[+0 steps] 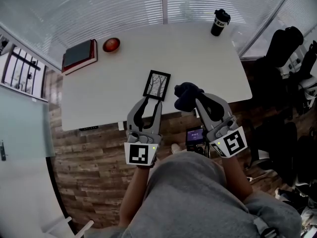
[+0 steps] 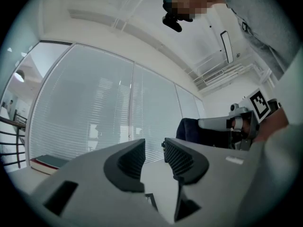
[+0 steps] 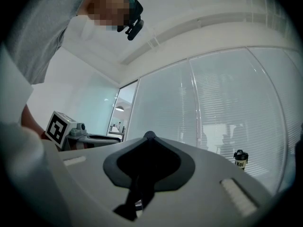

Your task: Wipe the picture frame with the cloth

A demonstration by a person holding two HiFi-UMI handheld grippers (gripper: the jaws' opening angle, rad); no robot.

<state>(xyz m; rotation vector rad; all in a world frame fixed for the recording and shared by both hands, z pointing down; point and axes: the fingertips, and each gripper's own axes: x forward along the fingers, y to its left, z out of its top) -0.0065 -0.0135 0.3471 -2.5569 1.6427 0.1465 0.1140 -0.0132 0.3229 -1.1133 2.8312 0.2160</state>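
a white rectangular table (image 1: 208, 68) stood before slatted window blinds, and the small black-edged picture frame with a bare-tree print (image 1: 157, 85) lay flat on it close to the near edge, turned a little askew. the left gripper (image 1: 150, 101) pointed at the frame's near side, its tips just beside the lower border; whether they touched it could not be told. in the left gripper view that gripper (image 2: 154, 152) showed its ribbed dark pads standing a narrow gap apart with nothing between them, only the pale tabletop beyond and a corner of the frame (image 2: 150, 200) low in the gap. the right gripper (image 1: 195, 100) was clamped on the dark navy bunched cloth (image 1: 184, 94), which hung as a lump just right of the frame, over the table's near edge. the right gripper view showed its jaws (image 3: 147, 138) drawn together, with the dark cloth (image 3: 147, 164) filling the space between them. from the left gripper view the cloth (image 2: 188, 129) bulged at the tip of the right gripper (image 2: 201, 124). farther off on the table lay a dark book with a red cover (image 1: 79, 55) near the left corner, a round red-orange object (image 1: 111, 44) just beside it, and a black lidded tumbler (image 1: 220, 22) upright at the far right corner. the floor (image 1: 99, 152) beneath was wood plank.
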